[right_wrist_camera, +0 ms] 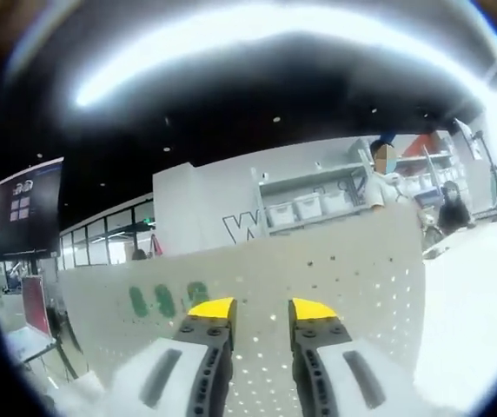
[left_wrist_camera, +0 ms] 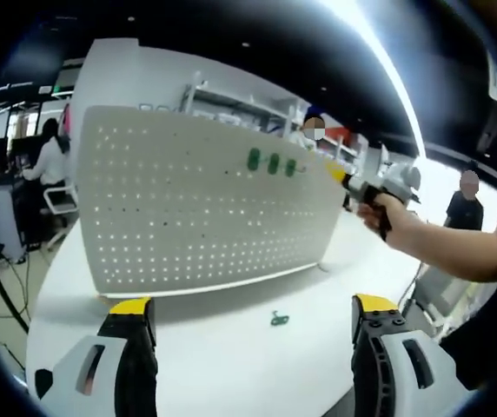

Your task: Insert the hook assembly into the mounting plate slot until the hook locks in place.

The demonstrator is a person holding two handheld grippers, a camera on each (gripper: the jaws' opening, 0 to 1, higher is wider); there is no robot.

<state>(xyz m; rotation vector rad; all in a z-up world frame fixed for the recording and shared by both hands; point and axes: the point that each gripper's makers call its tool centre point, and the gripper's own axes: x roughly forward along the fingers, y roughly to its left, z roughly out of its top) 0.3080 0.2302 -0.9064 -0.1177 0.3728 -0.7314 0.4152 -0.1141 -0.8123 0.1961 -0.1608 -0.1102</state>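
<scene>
A white pegboard mounting plate (left_wrist_camera: 196, 217) stands upright on the white table (left_wrist_camera: 231, 365). Three green hooks (left_wrist_camera: 273, 163) hang in a row near its top right. One loose green hook (left_wrist_camera: 279, 319) lies flat on the table in front of the plate, ahead of my left gripper (left_wrist_camera: 253, 306), which is wide open and holds nothing. A hand holds my right gripper (left_wrist_camera: 353, 184) at the plate's upper right corner. In the right gripper view, the right gripper (right_wrist_camera: 261, 308) faces the plate (right_wrist_camera: 344, 278) up close, its jaws a little apart with nothing between them. The green hooks (right_wrist_camera: 163, 300) show to its left.
The table's curved edge (left_wrist_camera: 44, 287) runs along the left, with cables and a seated person (left_wrist_camera: 53, 156) beyond it. Shelves (left_wrist_camera: 231, 104) and standing people (left_wrist_camera: 466, 204) are behind the plate. A dark screen (right_wrist_camera: 27, 208) hangs at the left in the right gripper view.
</scene>
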